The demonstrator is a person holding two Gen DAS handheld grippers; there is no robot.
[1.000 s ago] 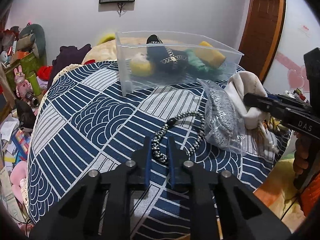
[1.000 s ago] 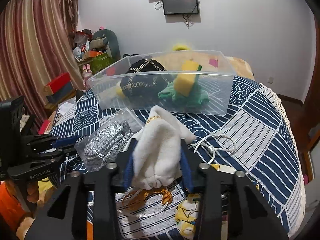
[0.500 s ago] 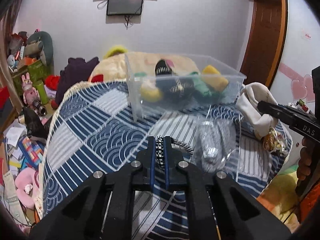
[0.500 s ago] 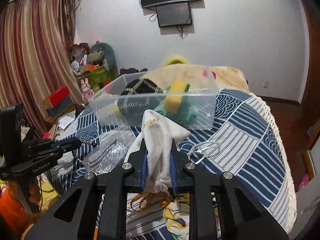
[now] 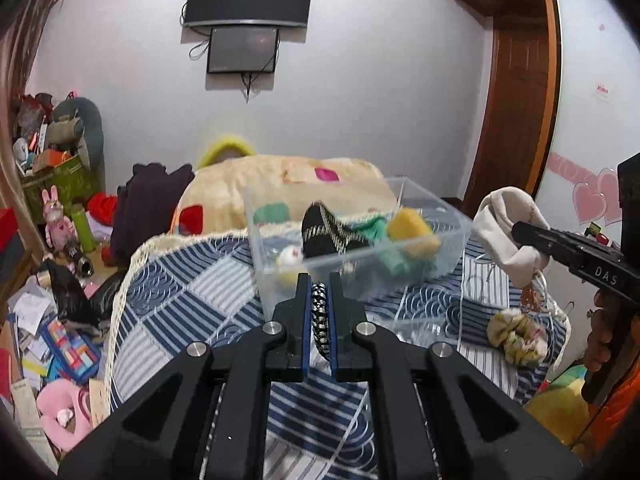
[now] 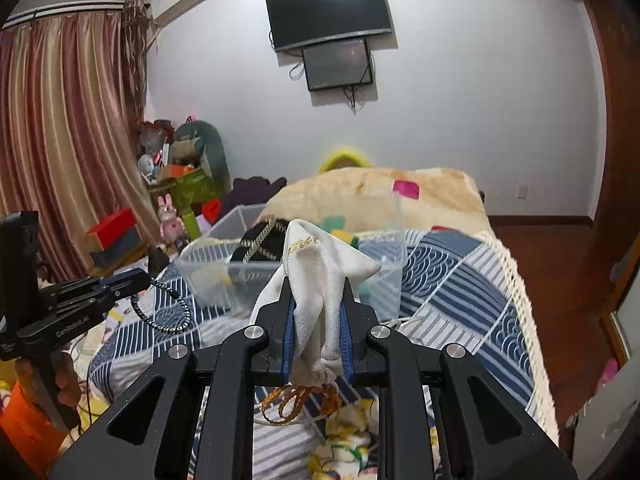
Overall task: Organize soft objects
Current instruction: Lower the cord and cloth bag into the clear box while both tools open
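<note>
A pale wall carries a dark television with a smaller screen just below it. Striped curtains hang at the left. A bed under a blue patterned cover fills the middle, beside a wooden floor and a wooden door.

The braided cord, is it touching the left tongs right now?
Touching. The left wrist view shows the braided cord pinched between the closed pads of the left tongs; the right wrist view shows it dangling from them.
</note>
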